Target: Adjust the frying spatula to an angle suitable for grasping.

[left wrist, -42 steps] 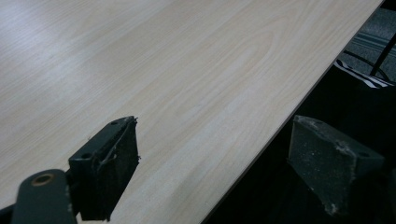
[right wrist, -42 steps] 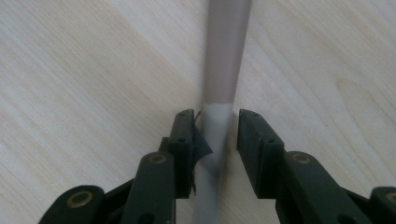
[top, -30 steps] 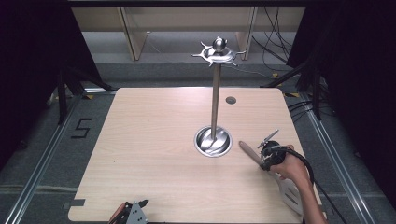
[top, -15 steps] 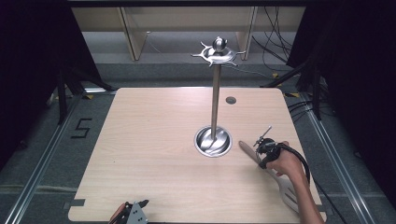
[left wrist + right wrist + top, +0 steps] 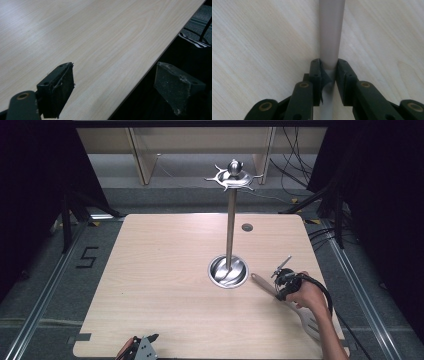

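1. The right hand (image 5: 306, 296) rests low on the table (image 5: 165, 285), close to the near right corner, with its forearm coming in from the bottom edge.
2. The right gripper (image 5: 329, 71) points down at the table and away from the person, toward the table's middle.
3. Its jaws have just been closing, and now their pads press from both sides on a pale spatula handle (image 5: 330, 32) lying on the table.
4. The left gripper (image 5: 142, 347) sits at the near edge of the table, left of the middle.
5. The left gripper's jaws stand wide apart with nothing between them, one over the table and the other past its edge.
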Action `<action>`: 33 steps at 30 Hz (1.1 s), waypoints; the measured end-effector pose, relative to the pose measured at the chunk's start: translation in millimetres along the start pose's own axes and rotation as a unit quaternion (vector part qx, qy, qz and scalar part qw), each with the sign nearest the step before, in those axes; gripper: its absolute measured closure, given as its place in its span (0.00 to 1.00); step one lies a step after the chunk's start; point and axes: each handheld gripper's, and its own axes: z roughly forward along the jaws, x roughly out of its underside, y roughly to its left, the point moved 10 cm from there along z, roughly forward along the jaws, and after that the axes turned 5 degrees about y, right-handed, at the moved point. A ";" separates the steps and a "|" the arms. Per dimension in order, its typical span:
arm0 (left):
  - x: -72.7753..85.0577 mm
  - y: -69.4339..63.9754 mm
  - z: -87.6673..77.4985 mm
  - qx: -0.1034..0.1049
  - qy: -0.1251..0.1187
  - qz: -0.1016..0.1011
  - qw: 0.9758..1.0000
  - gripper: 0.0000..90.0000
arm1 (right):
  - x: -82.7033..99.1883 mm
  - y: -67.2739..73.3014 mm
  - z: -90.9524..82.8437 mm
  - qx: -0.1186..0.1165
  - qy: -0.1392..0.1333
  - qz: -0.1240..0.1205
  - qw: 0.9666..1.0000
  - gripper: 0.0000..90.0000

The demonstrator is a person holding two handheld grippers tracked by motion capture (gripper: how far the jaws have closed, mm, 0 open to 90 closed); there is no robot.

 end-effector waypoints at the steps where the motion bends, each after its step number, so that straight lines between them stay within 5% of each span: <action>1: 0.1 0.4 1.5 -0.007 -0.003 -0.006 1.000 0.17 | 0.5 -2.3 -2.0 0.003 -0.008 0.000 1.000 0.85; 10: -1.3 -2.6 0.5 0.002 -0.005 -0.008 1.000 0.17 | 2.9 -2.4 -23.5 -0.006 -0.084 0.013 0.996 0.85; 19: -1.3 -1.3 -0.7 0.000 -0.005 -0.002 1.000 0.17 | 6.3 -2.4 -43.8 0.012 -0.125 0.026 0.992 0.85; 24: -0.8 -1.3 -0.8 0.002 -0.003 -0.003 1.000 0.17 | 2.7 -4.0 -53.1 0.026 -0.167 -0.004 0.986 0.85; 26: -1.8 -0.4 -0.7 -0.004 -0.008 -0.003 1.000 0.17 | 0.3 -4.1 -59.5 0.038 -0.191 -0.001 0.981 0.85; 29: -1.6 -0.8 -0.6 -0.003 -0.007 -0.002 1.000 0.17 | 1.3 -1.6 -65.6 0.037 -0.199 0.002 0.979 0.85; 31: -0.6 -1.6 -0.7 0.002 -0.002 -0.005 1.000 0.17 | -2.5 1.6 -74.4 0.034 -0.230 0.005 0.973 0.85; 33: -0.8 -1.0 -0.9 0.001 -0.003 -0.002 1.000 0.17 | -2.5 3.2 -80.0 0.034 -0.236 0.001 0.971 0.85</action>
